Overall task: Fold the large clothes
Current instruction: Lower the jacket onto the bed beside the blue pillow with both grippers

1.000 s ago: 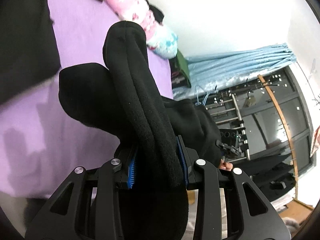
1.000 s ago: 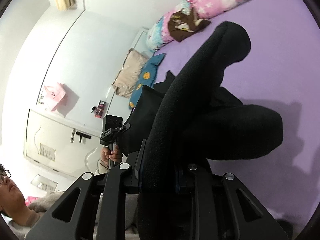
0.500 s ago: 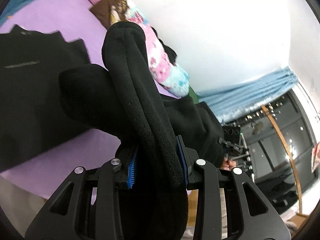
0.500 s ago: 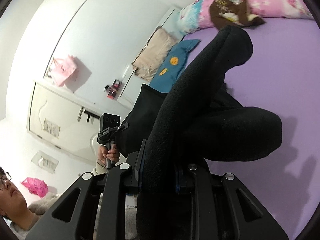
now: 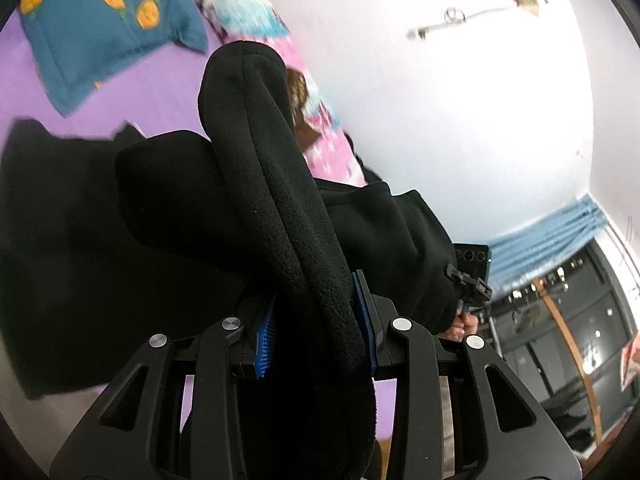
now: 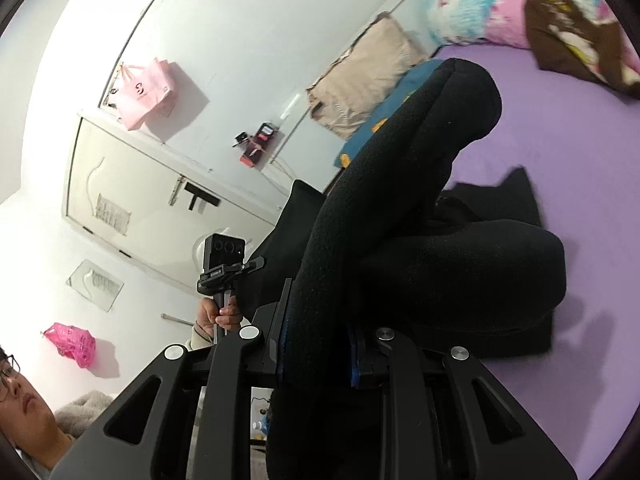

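— What has changed since a second ago?

— Both my hands are swinging across the purple bed (image 6: pixel 568 128); the blue pillow (image 5: pixel 100 32) is now coming into view ahead of my left gripper (image 5: pixel 316 332), up and to its left.

— What are the grippers doing?

— My left gripper is pinching a thick fold of the black fleece garment (image 5: pixel 256 184) between its blue pads (image 5: pixel 266 336). My right gripper (image 6: pixel 316 344) is clamping another fold of it. The rest of the garment is lying spread on the bed just beyond both grippers.
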The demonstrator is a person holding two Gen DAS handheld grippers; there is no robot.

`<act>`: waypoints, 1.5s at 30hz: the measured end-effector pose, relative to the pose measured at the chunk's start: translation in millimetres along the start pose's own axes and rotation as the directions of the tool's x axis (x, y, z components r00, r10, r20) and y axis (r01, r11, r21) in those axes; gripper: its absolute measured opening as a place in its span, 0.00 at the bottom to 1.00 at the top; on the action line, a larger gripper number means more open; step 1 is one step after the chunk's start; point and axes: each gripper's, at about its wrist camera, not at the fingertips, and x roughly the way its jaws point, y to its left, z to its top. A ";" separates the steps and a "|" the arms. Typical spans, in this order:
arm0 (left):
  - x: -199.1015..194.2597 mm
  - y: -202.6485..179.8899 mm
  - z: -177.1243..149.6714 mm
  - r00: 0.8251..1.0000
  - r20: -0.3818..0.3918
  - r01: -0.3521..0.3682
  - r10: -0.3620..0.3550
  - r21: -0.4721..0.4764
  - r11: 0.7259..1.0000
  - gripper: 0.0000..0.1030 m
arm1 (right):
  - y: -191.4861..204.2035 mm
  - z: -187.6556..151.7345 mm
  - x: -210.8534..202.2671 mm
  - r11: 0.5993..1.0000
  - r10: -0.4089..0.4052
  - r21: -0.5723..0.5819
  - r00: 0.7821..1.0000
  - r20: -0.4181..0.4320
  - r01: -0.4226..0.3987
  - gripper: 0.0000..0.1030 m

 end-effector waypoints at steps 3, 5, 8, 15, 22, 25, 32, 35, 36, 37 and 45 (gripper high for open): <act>-20.6 7.0 9.5 0.999 0.044 -0.017 0.018 -0.011 1.000 0.31 | -8.7 23.7 26.0 1.000 0.020 -0.008 1.000 -0.012 -0.020 0.20; -32.9 19.2 16.8 0.998 0.062 -0.028 0.030 -0.023 0.999 0.31 | -18.6 35.6 39.9 0.999 0.042 -0.006 0.999 -0.011 -0.042 0.20; -43.6 40.6 17.9 0.996 0.078 -0.038 0.041 -0.036 0.999 0.31 | -36.5 38.9 53.5 0.995 0.097 0.002 0.995 0.005 -0.097 0.20; -33.8 122.5 -1.7 0.992 0.058 -0.101 0.112 -0.169 0.980 0.31 | -119.7 11.8 83.0 0.988 0.075 0.132 0.997 0.000 -0.075 0.20; -14.5 224.8 -43.3 0.974 -0.002 -0.216 0.228 -0.331 0.918 0.30 | -239.2 -49.2 90.3 0.934 -0.046 0.355 0.999 -0.013 0.047 0.20; -21.8 237.8 -50.6 0.972 0.021 -0.213 0.235 -0.346 0.914 0.29 | -271.2 -58.5 86.6 0.907 -0.038 0.420 0.999 0.031 0.021 0.21; -29.0 215.6 -39.5 0.938 -0.004 -0.334 0.346 -0.270 0.903 0.29 | -275.9 -54.0 83.8 0.911 -0.217 0.360 0.976 0.004 0.201 0.59; -27.8 204.4 -38.4 0.912 -0.023 -0.402 0.409 -0.234 0.885 0.30 | -275.0 -53.9 77.6 0.910 -0.212 0.365 0.977 0.003 0.196 0.59; -29.1 201.1 -38.2 0.899 -0.027 -0.431 0.436 -0.225 0.874 0.31 | -272.6 -55.5 73.1 0.910 -0.233 0.354 0.973 0.008 0.215 0.59; -28.4 201.8 -35.5 0.885 -0.032 -0.459 0.464 -0.215 0.862 0.32 | -273.0 -54.7 70.3 0.909 -0.252 0.344 0.968 0.009 0.234 0.59; -33.0 124.3 -39.7 0.835 0.064 -0.539 0.546 -0.098 0.837 0.94 | -167.4 -34.1 51.5 0.885 -0.465 0.091 0.877 0.119 0.457 0.73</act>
